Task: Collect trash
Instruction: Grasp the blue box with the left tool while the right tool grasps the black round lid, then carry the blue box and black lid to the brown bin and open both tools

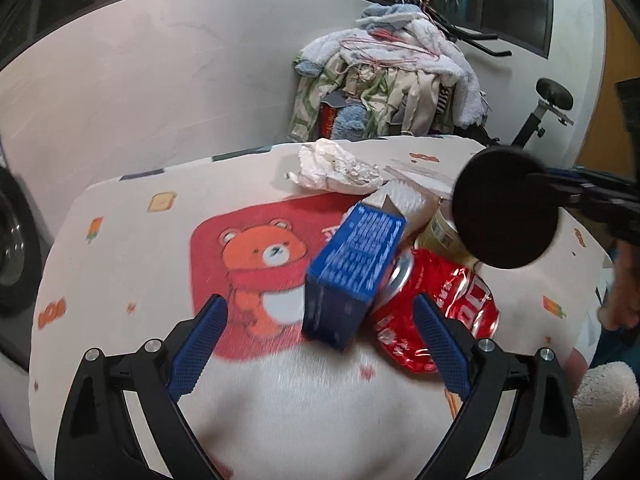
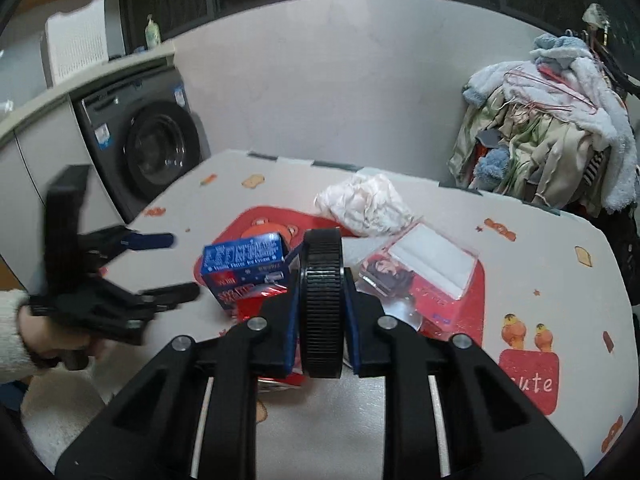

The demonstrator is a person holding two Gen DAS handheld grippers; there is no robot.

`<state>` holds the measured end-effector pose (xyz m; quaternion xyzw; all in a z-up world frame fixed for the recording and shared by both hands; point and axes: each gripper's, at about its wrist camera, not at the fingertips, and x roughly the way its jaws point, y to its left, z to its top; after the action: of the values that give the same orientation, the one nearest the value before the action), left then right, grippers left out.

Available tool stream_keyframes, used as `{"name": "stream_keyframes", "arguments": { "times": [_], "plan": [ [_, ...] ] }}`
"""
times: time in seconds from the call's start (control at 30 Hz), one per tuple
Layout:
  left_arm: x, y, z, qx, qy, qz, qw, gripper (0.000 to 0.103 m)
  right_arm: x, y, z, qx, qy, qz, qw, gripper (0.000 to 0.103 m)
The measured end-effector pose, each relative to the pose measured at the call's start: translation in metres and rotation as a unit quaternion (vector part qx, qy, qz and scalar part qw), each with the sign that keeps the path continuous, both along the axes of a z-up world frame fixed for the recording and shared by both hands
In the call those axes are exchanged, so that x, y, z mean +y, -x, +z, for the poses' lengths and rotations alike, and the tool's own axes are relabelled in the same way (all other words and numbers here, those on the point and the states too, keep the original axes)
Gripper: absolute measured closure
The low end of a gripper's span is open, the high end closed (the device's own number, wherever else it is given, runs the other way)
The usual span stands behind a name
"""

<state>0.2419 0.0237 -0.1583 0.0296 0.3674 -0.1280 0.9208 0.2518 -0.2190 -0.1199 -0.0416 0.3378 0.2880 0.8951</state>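
A blue carton (image 1: 352, 272) stands tilted on the table beside a crushed red can (image 1: 440, 312). My left gripper (image 1: 320, 344) is open, its fingers on either side of and just short of the carton and can. My right gripper (image 2: 322, 300) is shut on a black round lid (image 2: 321, 304), held on edge above the can; the lid shows as a dark disc in the left wrist view (image 1: 505, 208). The carton (image 2: 244, 264) and the left gripper (image 2: 172, 268) show in the right wrist view. Crumpled white paper (image 1: 336, 170) lies behind.
The table (image 1: 120, 240) has a white cloth with a red bear print. A clear plastic package (image 2: 420, 264) lies right of the carton. A washing machine (image 2: 148, 148) stands at the left. A heap of clothes (image 1: 392, 80) stands behind the table.
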Motion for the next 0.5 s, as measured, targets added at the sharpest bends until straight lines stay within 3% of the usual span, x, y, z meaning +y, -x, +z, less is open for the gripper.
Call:
{"name": "stream_keyframes", "arguments": {
  "times": [0.2, 0.23, 0.27, 0.3, 0.43, 0.5],
  "plan": [
    [-0.014, -0.037, -0.007, 0.025, -0.008, -0.016, 0.9995, 0.018, -0.022, 0.018, 0.021, -0.025, -0.02, -0.024, 0.999, 0.081],
    [-0.015, -0.043, -0.011, 0.035, -0.012, -0.016, 0.9992, 0.023, -0.026, 0.022, 0.022, -0.027, -0.017, -0.028, 0.999, 0.081],
    [-0.015, -0.046, -0.013, 0.04, -0.012, -0.016, 0.999, 0.043, -0.029, 0.025, 0.022, -0.027, -0.015, -0.031, 0.999, 0.081],
    [-0.015, -0.048, -0.015, 0.047, -0.008, -0.019, 0.9987, 0.055, -0.032, 0.027, 0.022, -0.027, -0.012, -0.034, 0.999, 0.081],
    [-0.009, -0.037, -0.006, 0.028, -0.011, -0.011, 0.9995, 0.061, -0.042, 0.039, 0.018, -0.023, -0.005, -0.043, 0.999, 0.081],
    [0.001, -0.033, 0.002, 0.031, 0.012, -0.005, 0.9994, 0.064, -0.047, 0.045, 0.016, -0.02, -0.005, -0.047, 0.999, 0.081]
  ]
}}
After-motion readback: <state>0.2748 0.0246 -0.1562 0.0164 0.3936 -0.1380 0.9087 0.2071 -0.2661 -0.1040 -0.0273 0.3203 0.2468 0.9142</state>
